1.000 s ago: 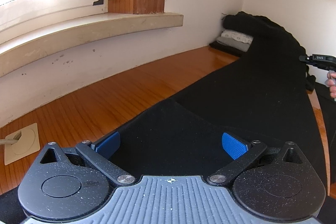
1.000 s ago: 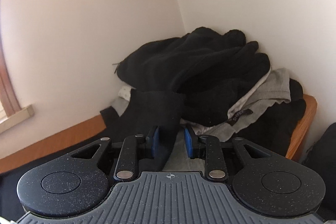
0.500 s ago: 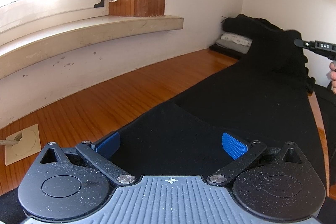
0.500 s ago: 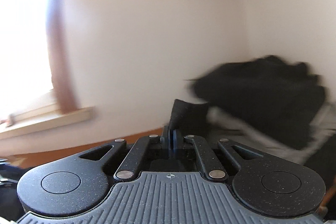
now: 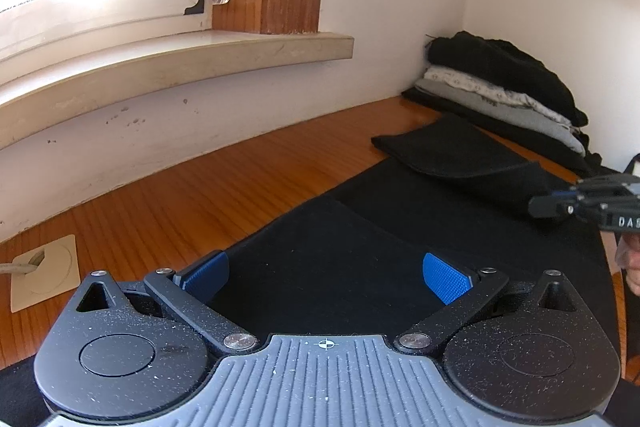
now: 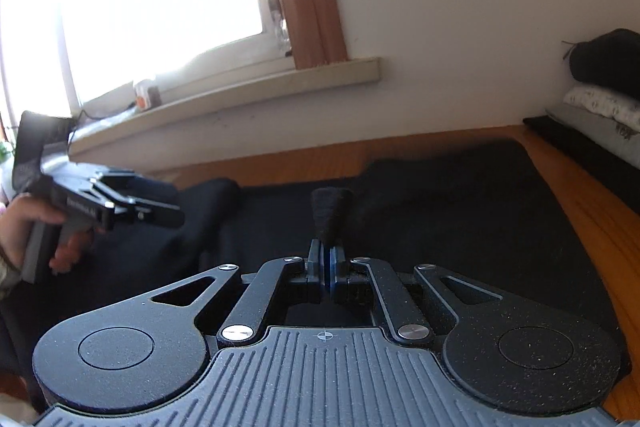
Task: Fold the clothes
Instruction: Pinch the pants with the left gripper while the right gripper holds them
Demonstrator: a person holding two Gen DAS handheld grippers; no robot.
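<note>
A long black garment (image 5: pixel 360 239) lies flat on the wooden table (image 5: pixel 200 195). Its far end (image 5: pixel 452 151) is doubled back over the rest. My left gripper (image 5: pixel 326 271) hovers open over the near end, its blue pads (image 5: pixel 444 277) wide apart with the cloth lying below them. My right gripper (image 6: pixel 329 259) is shut on a pinched tuft of the black garment (image 6: pixel 330 215) and holds it above the spread cloth (image 6: pixel 460 227). In the left wrist view the right gripper (image 5: pixel 552 205) enters from the right edge. The left gripper (image 6: pixel 160 217), in a hand (image 6: pixel 24 227), shows at the left of the right wrist view.
A stack of folded dark, grey and white clothes (image 5: pixel 500 87) sits in the far corner against the wall. A window sill (image 5: pixel 180 63) overhangs the table's back edge. A beige cable plate (image 5: pixel 44 273) lies near left. Bare wood runs between garment and wall.
My right gripper shut on the garment's far end and swung it away from the pile toward the left gripper. That end now lies folded back. The left gripper stayed put.
</note>
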